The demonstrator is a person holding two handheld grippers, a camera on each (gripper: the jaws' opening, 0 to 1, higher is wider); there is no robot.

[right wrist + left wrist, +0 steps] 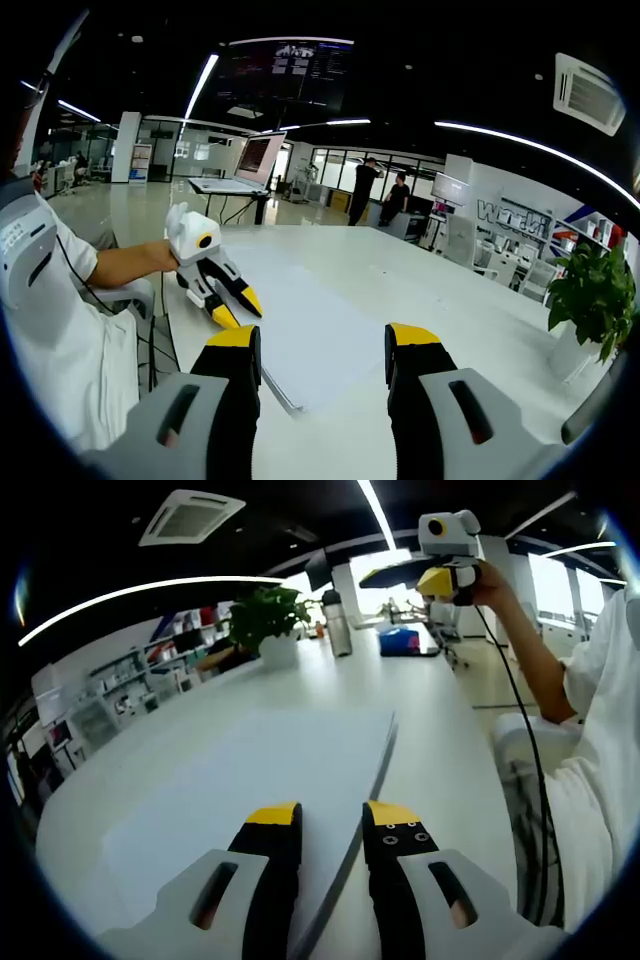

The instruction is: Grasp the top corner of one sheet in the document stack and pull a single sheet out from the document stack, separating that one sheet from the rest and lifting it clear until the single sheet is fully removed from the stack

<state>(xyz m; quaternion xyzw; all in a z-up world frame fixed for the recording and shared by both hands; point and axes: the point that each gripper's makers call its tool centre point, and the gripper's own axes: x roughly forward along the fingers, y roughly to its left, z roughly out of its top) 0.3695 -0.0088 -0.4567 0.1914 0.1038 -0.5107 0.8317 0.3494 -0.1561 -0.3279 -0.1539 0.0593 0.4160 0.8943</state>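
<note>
The document stack (270,765) is a pile of white sheets lying flat on the white table (440,730). My left gripper (333,815) is open, its yellow-tipped jaws hovering over the stack's near part, with the stack's right edge running up between them. In the right gripper view the same stack (310,310) lies ahead of my right gripper (322,337), which is open and holds nothing. The left gripper (232,303) shows there by the stack's left edge, held in a hand. The right gripper (447,580) is raised high above the table's far right side.
A potted plant (265,620), a grey bottle (338,623) and a blue object (400,640) stand at the table's far end. The person's arm and a black cable (530,740) are at the right. Two people (380,190) stand far back in the office.
</note>
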